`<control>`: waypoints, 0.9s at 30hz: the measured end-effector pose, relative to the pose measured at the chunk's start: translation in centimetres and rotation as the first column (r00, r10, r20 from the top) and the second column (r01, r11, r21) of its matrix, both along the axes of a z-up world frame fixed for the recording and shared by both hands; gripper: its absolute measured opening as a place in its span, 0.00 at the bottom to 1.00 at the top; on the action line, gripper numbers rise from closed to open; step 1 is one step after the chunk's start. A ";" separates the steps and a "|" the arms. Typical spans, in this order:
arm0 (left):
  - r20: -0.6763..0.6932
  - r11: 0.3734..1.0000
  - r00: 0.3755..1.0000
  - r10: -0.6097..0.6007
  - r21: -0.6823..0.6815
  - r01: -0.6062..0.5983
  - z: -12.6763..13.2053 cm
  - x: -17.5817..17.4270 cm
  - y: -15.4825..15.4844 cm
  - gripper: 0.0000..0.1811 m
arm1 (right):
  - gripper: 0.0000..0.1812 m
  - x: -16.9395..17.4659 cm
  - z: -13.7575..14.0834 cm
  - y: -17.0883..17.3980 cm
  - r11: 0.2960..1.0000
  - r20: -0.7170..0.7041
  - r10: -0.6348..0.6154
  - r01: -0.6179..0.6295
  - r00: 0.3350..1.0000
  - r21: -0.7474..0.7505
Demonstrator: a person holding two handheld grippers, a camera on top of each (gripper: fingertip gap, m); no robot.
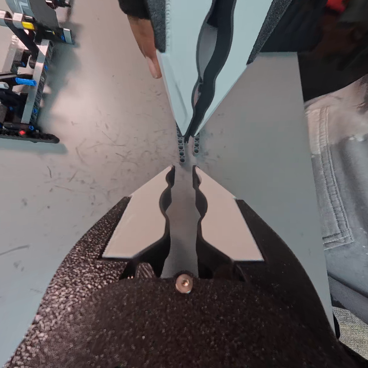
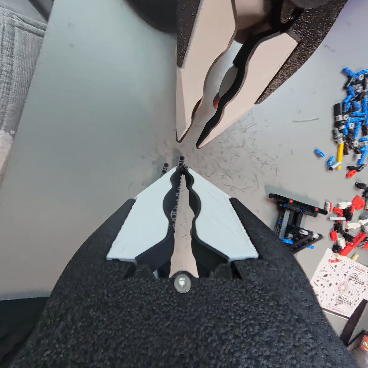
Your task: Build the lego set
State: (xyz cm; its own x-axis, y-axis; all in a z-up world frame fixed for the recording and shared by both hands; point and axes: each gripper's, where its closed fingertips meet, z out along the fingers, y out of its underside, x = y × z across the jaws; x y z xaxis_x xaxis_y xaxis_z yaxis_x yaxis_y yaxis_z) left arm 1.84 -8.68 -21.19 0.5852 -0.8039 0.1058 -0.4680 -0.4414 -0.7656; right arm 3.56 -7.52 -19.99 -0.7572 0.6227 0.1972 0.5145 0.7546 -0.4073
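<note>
Black textured housing of the left hand-held gripper (image 1: pixel 183 166) fills the lower part of the left wrist view; its two white fingers are set narrowly apart, with nothing between the tips.

Just ahead of those tips, two grey perforated lego beams (image 1: pixel 181 148) are seen side by side, projecting past the tips of the right hand-held gripper (image 1: pixel 189 137), which enters from above. A person's finger (image 1: pixel 148 49) lies along that gripper's outer side.

In the right wrist view, the right hand-held gripper (image 2: pixel 182 169) is closed down on one grey beam (image 2: pixel 176 201), which runs along the gap between its fingers and protrudes at the tips. The second beam's end (image 2: pixel 164 168) shows just left of the fingers; whether it is also clamped cannot be told. The left hand-held gripper (image 2: pixel 188 144) faces it, tips close to the beam end but apart from it.

Bench (image 1: pixel 99 179): grey, scuffed surface.

Partly built lego assembly (image 1: pixel 25 79), black and grey with blue pins: well apart at the bench's far left in the left wrist view.

Loose parts pile (image 2: pixel 352 119), blue and black; red and white pieces (image 2: pixel 350 225); sticker sheet (image 2: pixel 338 286): at the right in the right wrist view.
</note>
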 end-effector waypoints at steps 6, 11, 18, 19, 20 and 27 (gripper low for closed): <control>-0.104 1.000 0.994 -0.015 -0.017 0.013 -2.2 0.5 0.0 0.11 | 0.02 -1.0 -2.0 -0.5 1.000 0.072 0.010 -0.010 0.997 -0.011; -0.106 1.000 0.994 -0.008 0.003 0.008 -2.1 0.8 0.2 0.11 | 0.02 -1.0 -2.3 -0.4 1.000 0.092 0.008 -0.007 0.996 -0.010; -0.106 1.000 0.994 0.007 0.024 -0.004 -1.9 1.1 0.6 0.10 | 0.02 -0.4 -2.6 0.1 1.000 0.113 -0.001 0.000 0.994 0.001; -0.110 1.000 0.994 0.008 0.025 -0.005 -1.9 1.2 0.6 0.10 | 0.02 -0.5 -2.5 0.1 1.000 0.111 -0.003 0.003 0.994 -0.001; -0.112 1.000 0.994 0.008 0.026 -0.005 -2.0 1.3 0.6 0.10 | 0.02 -0.5 -2.5 0.2 1.000 0.110 -0.005 0.005 0.994 0.003; -0.122 0.999 0.992 0.018 0.031 -0.014 -2.1 1.5 0.9 0.08 | 0.02 0.1 -2.3 0.9 1.000 0.122 -0.016 0.016 0.992 0.004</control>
